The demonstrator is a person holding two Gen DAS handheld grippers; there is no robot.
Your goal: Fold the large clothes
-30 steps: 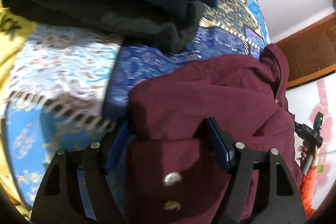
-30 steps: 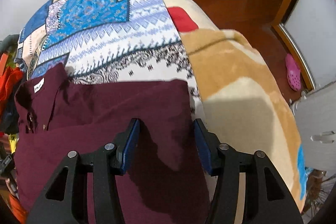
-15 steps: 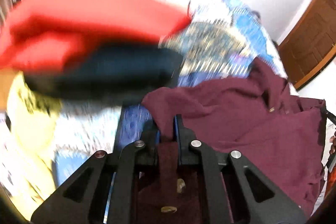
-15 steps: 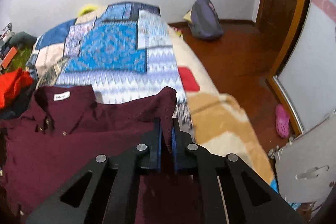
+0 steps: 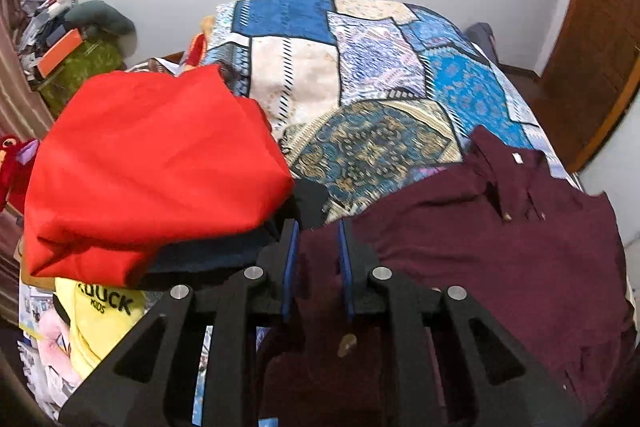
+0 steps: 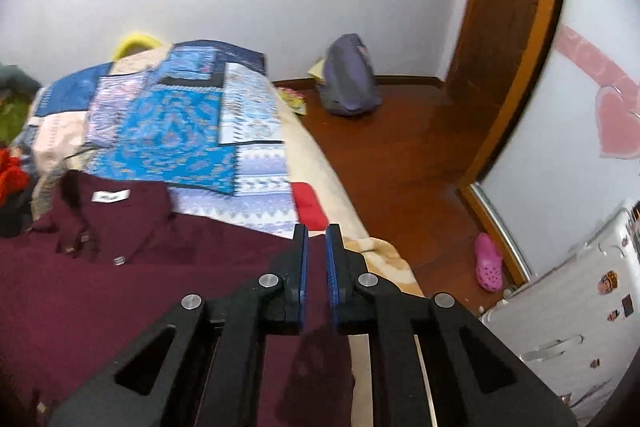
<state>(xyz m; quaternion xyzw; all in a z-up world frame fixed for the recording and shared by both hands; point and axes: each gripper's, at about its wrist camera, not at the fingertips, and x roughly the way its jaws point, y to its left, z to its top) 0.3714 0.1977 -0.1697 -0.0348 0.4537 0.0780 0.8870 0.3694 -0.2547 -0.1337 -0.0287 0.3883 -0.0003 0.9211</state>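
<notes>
My two claws, left gripper [image 5: 316, 243] and right gripper [image 6: 316, 247], each pinch the one maroon shirt [image 5: 500, 251] at lower frame, the left's jaws easing apart. A second ago both stood spread over it lying flat; now its edges hang lifted above the patchwork bedspread [image 5: 380, 67], one red folded garment [image 5: 152, 167] at left.

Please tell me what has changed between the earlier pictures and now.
Both hand-held grippers, open before, closed on the dark maroon button-up shirt and lifted its near edge. The left hand-held gripper holds a fold, its jaws now opening slightly; the right hand-held gripper stays shut on it. The folded red cloth and the patchwork bedspread stayed put.
</notes>
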